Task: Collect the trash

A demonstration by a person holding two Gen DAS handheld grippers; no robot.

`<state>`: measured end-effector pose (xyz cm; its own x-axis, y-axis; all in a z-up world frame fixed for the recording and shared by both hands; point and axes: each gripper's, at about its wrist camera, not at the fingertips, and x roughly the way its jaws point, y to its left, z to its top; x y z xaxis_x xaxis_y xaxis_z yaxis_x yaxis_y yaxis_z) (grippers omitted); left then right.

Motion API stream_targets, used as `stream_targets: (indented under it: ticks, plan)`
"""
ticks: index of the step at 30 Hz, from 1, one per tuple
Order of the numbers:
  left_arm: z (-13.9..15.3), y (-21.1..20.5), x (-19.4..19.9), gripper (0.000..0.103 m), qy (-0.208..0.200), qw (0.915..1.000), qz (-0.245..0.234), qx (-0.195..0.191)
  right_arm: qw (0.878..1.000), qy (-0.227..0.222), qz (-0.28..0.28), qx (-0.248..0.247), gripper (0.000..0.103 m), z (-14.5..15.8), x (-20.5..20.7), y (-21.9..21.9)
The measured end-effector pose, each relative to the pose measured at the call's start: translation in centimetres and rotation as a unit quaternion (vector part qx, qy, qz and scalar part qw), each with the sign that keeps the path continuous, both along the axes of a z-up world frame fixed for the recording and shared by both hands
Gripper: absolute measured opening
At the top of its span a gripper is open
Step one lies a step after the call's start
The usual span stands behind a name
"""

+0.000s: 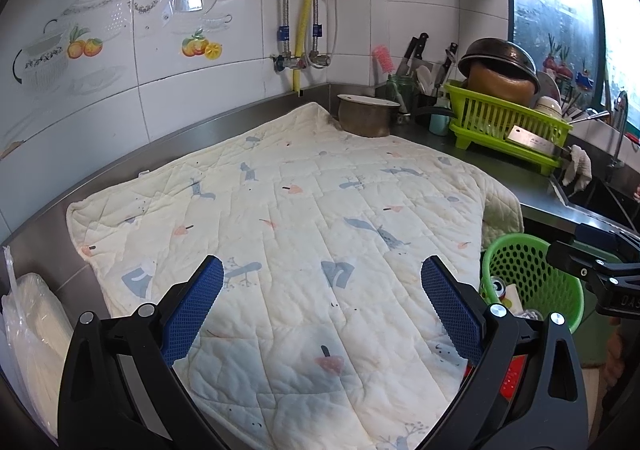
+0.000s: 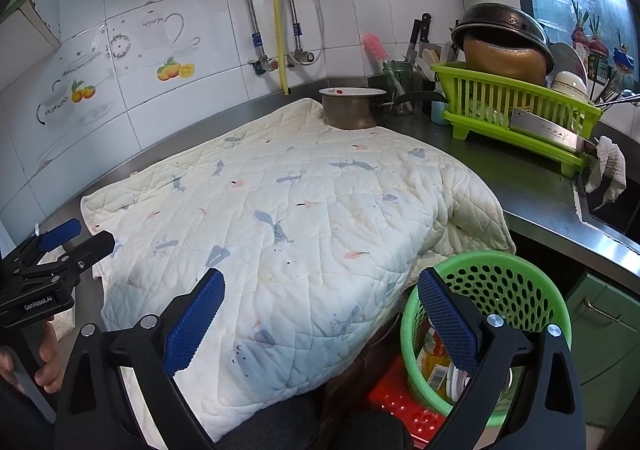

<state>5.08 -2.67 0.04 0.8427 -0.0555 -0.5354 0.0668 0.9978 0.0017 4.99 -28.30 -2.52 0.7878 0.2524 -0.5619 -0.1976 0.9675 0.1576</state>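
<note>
A green perforated bin (image 1: 532,282) stands below the counter's right edge; it also shows in the right wrist view (image 2: 492,314). It holds trash: a can (image 1: 499,286) and wrappers (image 2: 436,366). A cream quilted mat (image 1: 288,242) covers the steel counter, with no loose trash visible on it. My left gripper (image 1: 322,306) is open and empty above the mat's near part. My right gripper (image 2: 320,314) is open and empty, its right finger (image 2: 448,322) over the bin's rim.
A metal pot (image 1: 366,115) sits on the mat's far corner. A green dish rack (image 1: 508,125) with a cleaver stands at the right, by a sink (image 2: 608,209). A plastic bag of white items (image 1: 28,330) lies at the left. A red stool (image 2: 400,406) stands under the bin.
</note>
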Motion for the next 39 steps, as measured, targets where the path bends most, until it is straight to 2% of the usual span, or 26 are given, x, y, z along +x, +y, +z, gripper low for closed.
stream_targets:
  ticks: [39]
  plan:
    - [-0.71,0.24,0.16,0.098,0.009,0.9999,0.007,-0.001,1.0,0.006,0.002,0.002,0.094,-0.43,0.12,0.37]
